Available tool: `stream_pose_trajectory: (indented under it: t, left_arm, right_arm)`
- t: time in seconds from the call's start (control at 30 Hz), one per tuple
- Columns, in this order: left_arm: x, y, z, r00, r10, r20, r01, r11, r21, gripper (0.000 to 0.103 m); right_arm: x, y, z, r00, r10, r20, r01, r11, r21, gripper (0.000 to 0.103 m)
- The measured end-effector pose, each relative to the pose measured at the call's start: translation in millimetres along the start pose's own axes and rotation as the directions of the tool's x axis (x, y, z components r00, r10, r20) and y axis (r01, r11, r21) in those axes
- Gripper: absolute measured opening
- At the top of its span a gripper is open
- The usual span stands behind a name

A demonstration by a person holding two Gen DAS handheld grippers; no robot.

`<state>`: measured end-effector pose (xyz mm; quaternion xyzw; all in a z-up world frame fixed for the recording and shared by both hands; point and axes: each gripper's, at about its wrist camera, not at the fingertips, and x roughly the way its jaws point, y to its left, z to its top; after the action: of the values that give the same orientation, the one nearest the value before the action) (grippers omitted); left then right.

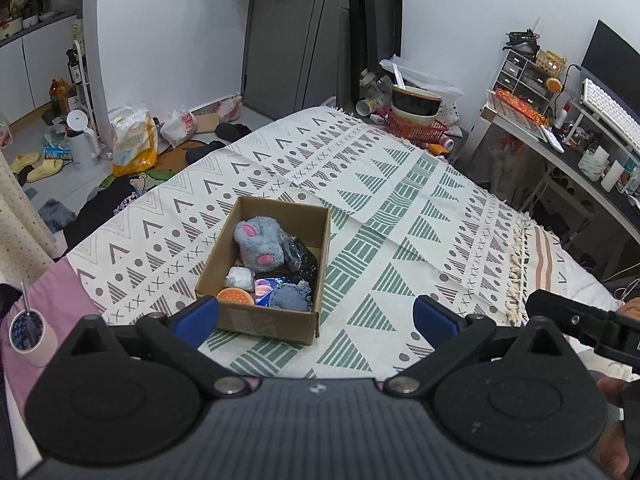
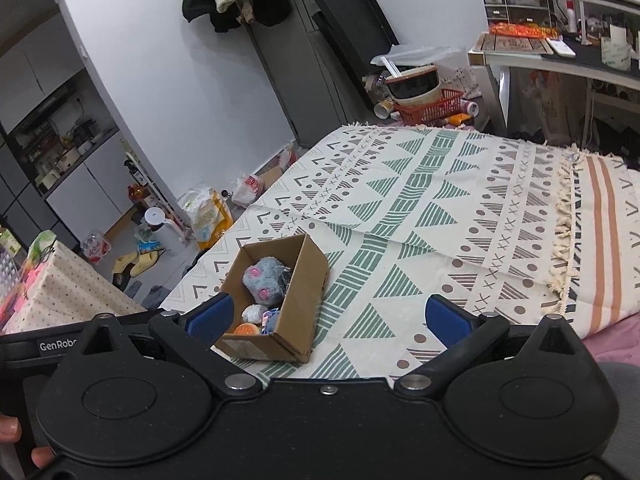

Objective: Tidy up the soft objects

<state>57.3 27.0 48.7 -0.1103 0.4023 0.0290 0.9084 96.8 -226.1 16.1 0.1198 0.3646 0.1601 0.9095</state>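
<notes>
Nearest the cameras, the left gripper point(image 1: 316, 316) and the right gripper point(image 2: 326, 316) both hung with their blue-padded fingers spread wide, holding nothing, above the patterned cream-and-green woven bedspread point(image 1: 400, 208). Just beyond the left gripper's fingertips sat the open brown cardboard box point(image 1: 264, 326), resting on the bedspread. Inside it, toward the near wall, lay an orange round perforated disc point(image 1: 236, 296), a white crumpled soft lump point(image 1: 240, 278) and a blue-grey fuzzy cloth bundle point(image 1: 292, 298); farther back lay the grey plush toy with pink ears point(image 1: 258, 244) against a crinkled black plastic bag point(image 1: 300, 256). The bedspread beyond looked bare, so the sorting seemed nearly done. The risk I judged: the box was light, so a finger catching its rim could tip it and spill the contents across the soft bedspread.
</notes>
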Motion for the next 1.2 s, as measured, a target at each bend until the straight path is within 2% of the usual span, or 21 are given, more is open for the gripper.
stream_pose_trajectory:
  t: [0.17,0.43,0.77,1.2]
  left_arm:
    - [-19.6,-5.8,-8.2,0.999,0.022,0.028,-0.023,0.999,0.025,0.102]
    - [-44.7,-17.9,-27.1,0.997,0.028,0.066,-0.032,0.997,0.068,0.102]
    - [-60.2,-29.1,-56.1,0.997,0.041,0.068,-0.048,0.993,0.111,0.102]
    - [-75.7,-30.3,-73.8,0.994,0.064,0.084,-0.074,0.991,0.116,0.102]
  right_arm:
    - [-15.0,1.1,-7.0,1.000,0.022,0.005,-0.022,1.000,-0.014,0.103]
    - [-38.4,-1.6,-23.4,0.999,-0.031,0.022,0.032,0.999,-0.039,0.103]
    - [-66.3,-3.6,-39.4,0.998,-0.029,0.060,0.033,0.997,-0.068,0.103]
    - [-77.0,-7.0,-57.0,0.998,-0.024,0.049,0.029,0.994,-0.109,0.103]
